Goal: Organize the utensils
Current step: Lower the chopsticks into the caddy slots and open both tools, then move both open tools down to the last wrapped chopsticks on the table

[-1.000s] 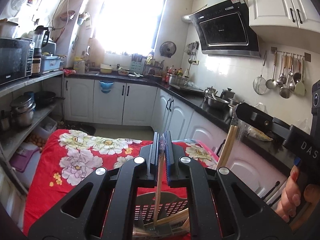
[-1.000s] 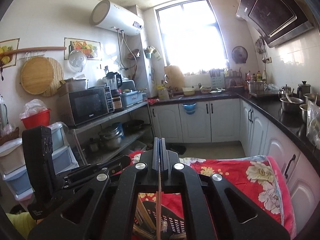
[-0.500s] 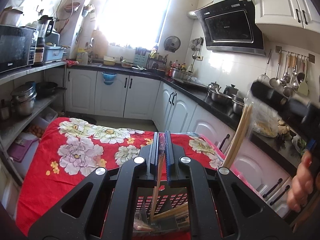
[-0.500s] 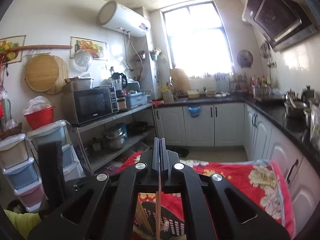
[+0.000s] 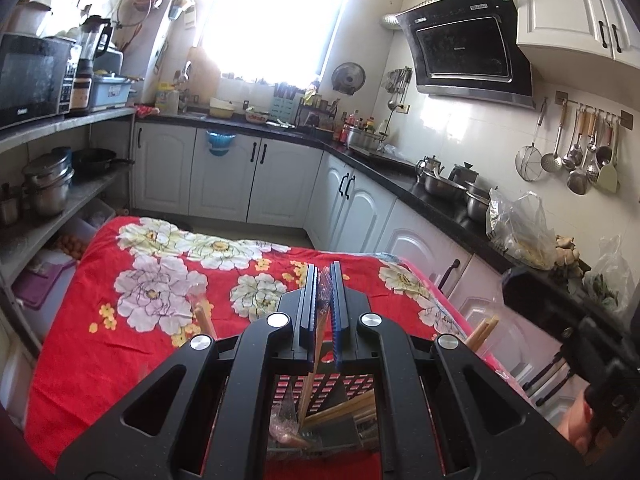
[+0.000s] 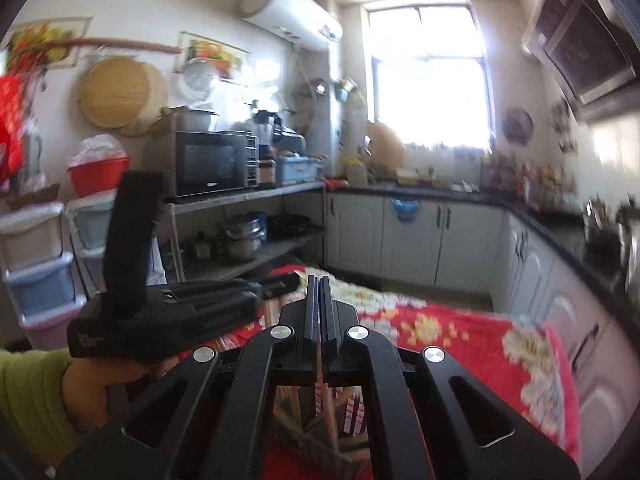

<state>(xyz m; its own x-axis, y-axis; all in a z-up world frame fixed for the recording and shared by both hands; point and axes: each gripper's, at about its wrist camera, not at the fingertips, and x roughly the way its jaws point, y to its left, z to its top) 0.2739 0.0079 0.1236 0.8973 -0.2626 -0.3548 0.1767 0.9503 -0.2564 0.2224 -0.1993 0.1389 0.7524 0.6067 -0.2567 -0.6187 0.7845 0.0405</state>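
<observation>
My left gripper (image 5: pixel 323 280) is shut on a wooden chopstick in a clear plastic sleeve (image 5: pixel 314 356). Its lower end reaches down into a grey slotted basket (image 5: pixel 348 386) that holds several more chopsticks (image 5: pixel 340 412). My right gripper (image 6: pixel 320 284) is shut on a thin chopstick (image 6: pixel 319 384) that hangs over the same basket (image 6: pixel 354 404). In the left wrist view the right gripper's chopstick tips (image 5: pixel 482 330) show low at the right. The basket stands on a red flowered cloth (image 5: pixel 100 344).
In the right wrist view, a hand with a yellow-green sleeve (image 6: pixel 36 392) holds the left gripper's body (image 6: pixel 172 312). White cabinets (image 5: pixel 360 208) and a dark counter with pots (image 5: pixel 444 188) run along the right; shelves with pans (image 5: pixel 48 192) stand on the left.
Both grippers have sunk toward the basket with their chopsticks. In the left wrist view the right gripper dropped from mid-right to the lower right corner.
</observation>
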